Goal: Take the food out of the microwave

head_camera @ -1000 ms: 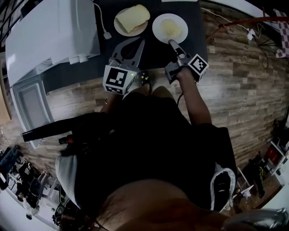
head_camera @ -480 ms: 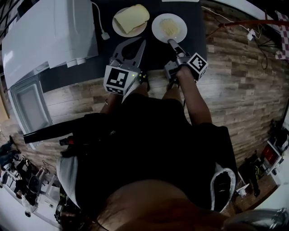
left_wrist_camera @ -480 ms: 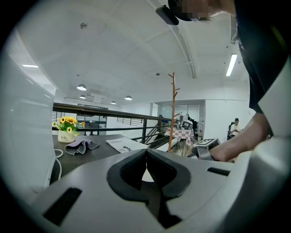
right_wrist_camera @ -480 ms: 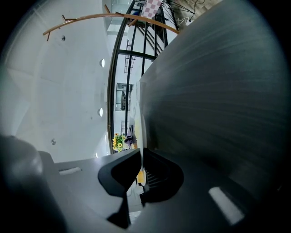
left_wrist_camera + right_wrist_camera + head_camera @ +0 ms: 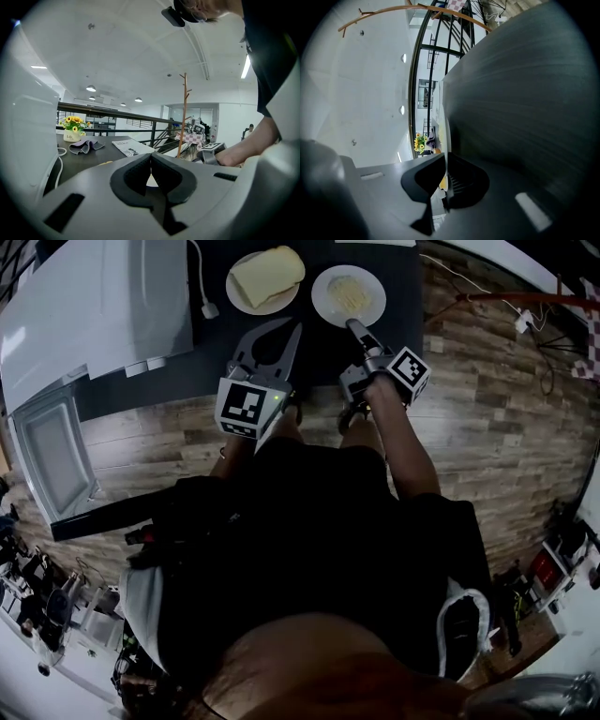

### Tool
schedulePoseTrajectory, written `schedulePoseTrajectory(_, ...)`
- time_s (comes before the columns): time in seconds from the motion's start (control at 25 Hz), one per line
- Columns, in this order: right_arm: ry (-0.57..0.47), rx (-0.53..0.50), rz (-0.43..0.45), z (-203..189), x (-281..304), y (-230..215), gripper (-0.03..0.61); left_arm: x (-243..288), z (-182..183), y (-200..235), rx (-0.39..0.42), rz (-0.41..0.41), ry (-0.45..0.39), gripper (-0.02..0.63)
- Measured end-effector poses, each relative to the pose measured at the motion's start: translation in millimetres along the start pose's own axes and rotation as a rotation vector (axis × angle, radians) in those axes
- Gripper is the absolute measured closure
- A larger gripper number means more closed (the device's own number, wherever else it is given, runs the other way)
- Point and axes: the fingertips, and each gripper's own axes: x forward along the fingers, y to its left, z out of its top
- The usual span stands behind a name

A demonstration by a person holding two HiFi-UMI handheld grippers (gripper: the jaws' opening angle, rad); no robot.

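Two white plates stand on the dark table (image 5: 405,296). One carries a slab of bread (image 5: 267,276); the other, a plate of pale yellow food (image 5: 349,294), sits to its right. My right gripper (image 5: 354,325) is shut on the near rim of that plate, whose thin edge (image 5: 443,182) shows between the pads in the right gripper view (image 5: 445,161). My left gripper (image 5: 296,328) hovers over the table in front of the bread plate, shut with nothing in it (image 5: 151,155). The white microwave (image 5: 94,306) is at the far left with its door (image 5: 52,457) swung open.
A white cable with a plug (image 5: 208,307) lies beside the microwave. Farther back on the table are a pot of yellow flowers (image 5: 72,129), a purple cloth (image 5: 84,145) and a booklet (image 5: 131,147). Wood-plank floor surrounds the table.
The right gripper has shifted slightly with the food plate's rim still in its jaws. The left gripper has kept its place. The head view has drifted a little.
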Motion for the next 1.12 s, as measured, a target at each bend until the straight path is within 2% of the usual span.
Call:
schedulePoseTrajectory(0.52,0.041,0.027,-0.019,9.9,2.8,-10.9,0.565,11.9,-1.1,-7.9,-0.010,0.047,-0.001,0.606)
schedulePoseTrajectory(0.96,0.073,0.034,0.007,14.2,5.4,-8.1,0.561,19.7,1.4,-18.7,-0.009,0.067,-0.003,0.606)
schedulePoseTrajectory(1.12,0.083,0.074,0.002,15.3,5.1,-8.5,0.520,20.3,0.7,-21.6,-0.013,0.076,-0.002,0.606)
